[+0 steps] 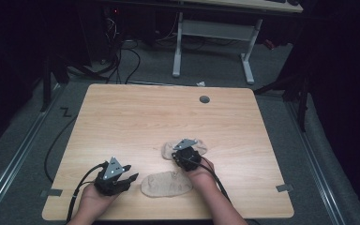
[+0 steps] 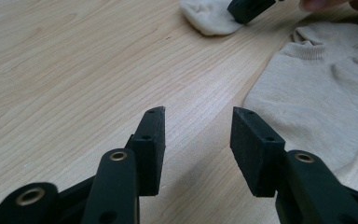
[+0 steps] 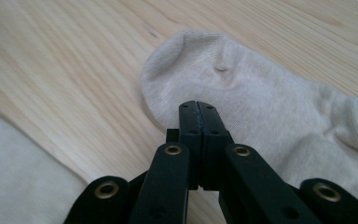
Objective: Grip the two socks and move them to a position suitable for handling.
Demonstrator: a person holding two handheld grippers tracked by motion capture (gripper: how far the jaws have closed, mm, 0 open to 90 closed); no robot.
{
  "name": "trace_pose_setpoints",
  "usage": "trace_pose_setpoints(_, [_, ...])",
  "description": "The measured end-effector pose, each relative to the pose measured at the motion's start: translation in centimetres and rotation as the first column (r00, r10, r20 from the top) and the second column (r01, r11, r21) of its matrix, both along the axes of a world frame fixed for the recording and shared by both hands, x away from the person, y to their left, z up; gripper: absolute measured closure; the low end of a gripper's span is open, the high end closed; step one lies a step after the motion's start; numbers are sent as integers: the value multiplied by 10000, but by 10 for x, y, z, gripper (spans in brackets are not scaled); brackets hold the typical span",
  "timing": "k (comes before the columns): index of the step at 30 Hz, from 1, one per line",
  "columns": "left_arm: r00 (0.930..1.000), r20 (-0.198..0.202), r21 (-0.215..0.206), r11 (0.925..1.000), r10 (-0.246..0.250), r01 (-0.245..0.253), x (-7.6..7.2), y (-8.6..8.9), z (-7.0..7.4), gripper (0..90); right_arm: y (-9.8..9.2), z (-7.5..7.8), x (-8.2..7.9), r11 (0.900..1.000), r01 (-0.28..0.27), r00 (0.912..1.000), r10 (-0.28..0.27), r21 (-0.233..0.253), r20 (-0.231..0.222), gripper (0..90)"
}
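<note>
Looking down from the high view, you have a wooden table (image 1: 136, 117) whose far half lies bare, so there is open room ahead of both your hands. Your work sits close to the near edge, with little table left between your hands and that edge.

Two beige ankle socks lie on the table. The near sock (image 1: 166, 184) lies flat between your hands, just right of your left gripper (image 1: 122, 177). The far sock (image 1: 169, 149) lies just beyond it, and your right gripper (image 1: 187, 157) is over it.

In the right gripper view, your right gripper (image 3: 199, 109) has its jaws pressed together, with no gap between the pads, and the tips rest over the far sock (image 3: 261, 102) near its rounded edge. Whether any cloth is pinched between the pads, you cannot tell.

In the left gripper view, your left gripper (image 2: 198, 119) has its jaws spread apart with bare wood between them. The near sock (image 2: 317, 98) lies just to the right of the right-hand jaw, not touching it.

One grey round cap (image 1: 204, 99) sits in the table near the far edge, well apart from the socks. Beyond the table stand a white desk frame (image 1: 215, 35) and cables (image 1: 122, 56) on the floor. Nothing stands between your grippers and the socks.
</note>
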State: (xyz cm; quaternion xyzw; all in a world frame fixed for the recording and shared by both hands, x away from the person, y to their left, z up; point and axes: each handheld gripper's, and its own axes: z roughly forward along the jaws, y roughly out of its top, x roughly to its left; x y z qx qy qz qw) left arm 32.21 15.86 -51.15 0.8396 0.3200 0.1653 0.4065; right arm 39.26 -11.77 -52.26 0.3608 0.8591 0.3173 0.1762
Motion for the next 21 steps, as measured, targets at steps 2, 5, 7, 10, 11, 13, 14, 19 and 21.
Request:
trace_pose_setpoints(2, [10000, 4, 8, 10000, 12, -12, 0, 0, 0, 556, 10, 0, 0, 9997, -226, 9997, 226, 39, -4, 900])
trace_pose_setpoints(5, [10000, 18, 26, 10000, 69, -69, 1, 1, -1, 556, 15, 0, 0, 9994, -347, 9994, 347, 63, -3, 899])
trace_pose_setpoints(7, [9999, 33, 68, 9999, 126, -127, 4, 1, -1, 556, 12, 5, -1, 9994, -344, 9993, 342, 96, 155, 869])
trace_pose_setpoints(10, [9991, 39, -45, 9991, 423, -423, 12, -2, 0, 551, -10, 26, -7, 9969, 152, 9966, -214, 776, 794, 844])
trace_pose_setpoints(11, [9986, -21, -208, 9983, 535, -536, 16, -3, 1, 550, -20, 31, -9, 9952, 416, 9939, -503, 887, 981, 834])
trace_pose_setpoints(13, [9978, -79, -254, 9974, 665, -667, 22, -10, 1, 549, -43, 34, -11, 9915, 916, 9876, -1024, 928, 1192, 825])
trace_pose_setpoints(14, [9976, -85, -209, 9974, 690, -691, 24, -14, 1, 549, -53, 32, -11, 9894, 1167, 9848, -1266, 869, 1186, 817])
trace_pose_setpoints(19, [9954, -138, -429, 9945, 947, -953, 45, -41, 4, 546, -85, 18, -10, 9764, 1928, 9764, -2008, 977, 799, 755])
trace_pose_setpoints(21, [9947, -178, -507, 9934, 1017, -1025, 54, -52, 4, 543, -90, 15, -6, 9692, 2156, 9731, -2234, 1189, 567, 727])
